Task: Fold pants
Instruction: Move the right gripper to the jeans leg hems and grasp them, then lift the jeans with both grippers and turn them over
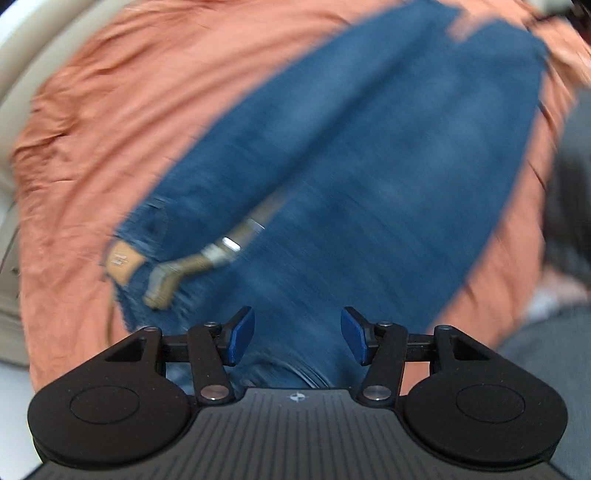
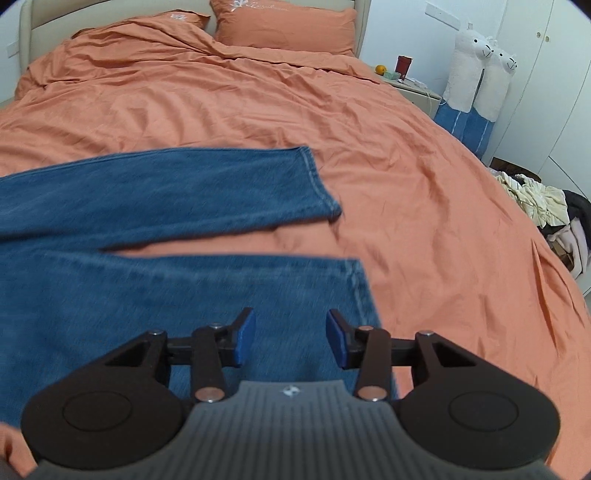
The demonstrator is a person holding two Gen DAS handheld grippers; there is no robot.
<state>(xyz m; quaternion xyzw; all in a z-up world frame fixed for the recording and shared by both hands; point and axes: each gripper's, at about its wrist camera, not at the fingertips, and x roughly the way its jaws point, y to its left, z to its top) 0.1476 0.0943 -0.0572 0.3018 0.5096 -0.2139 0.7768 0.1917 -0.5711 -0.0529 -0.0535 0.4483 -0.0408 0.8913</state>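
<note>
Blue jeans (image 1: 351,155) lie spread flat on the orange bed cover (image 1: 110,110); this view is motion-blurred. A brown belt (image 1: 207,258) with a metal buckle runs through the waistband, beside a tan leather patch (image 1: 123,262). My left gripper (image 1: 297,334) hovers open above the waist end, nothing between its blue pads. In the right wrist view both legs (image 2: 166,192) point right, their hems (image 2: 317,181) apart. My right gripper (image 2: 291,341) hovers open over the near leg (image 2: 184,295), close to its hem, with nothing between its pads.
Two orange pillows (image 2: 284,26) lie at the headboard. A bedside table (image 2: 410,83) with a red cup stands at the far right, next to plush llamas (image 2: 476,70) and white wardrobe doors (image 2: 546,85). A heap of clothes (image 2: 532,199) sits off the bed's right side.
</note>
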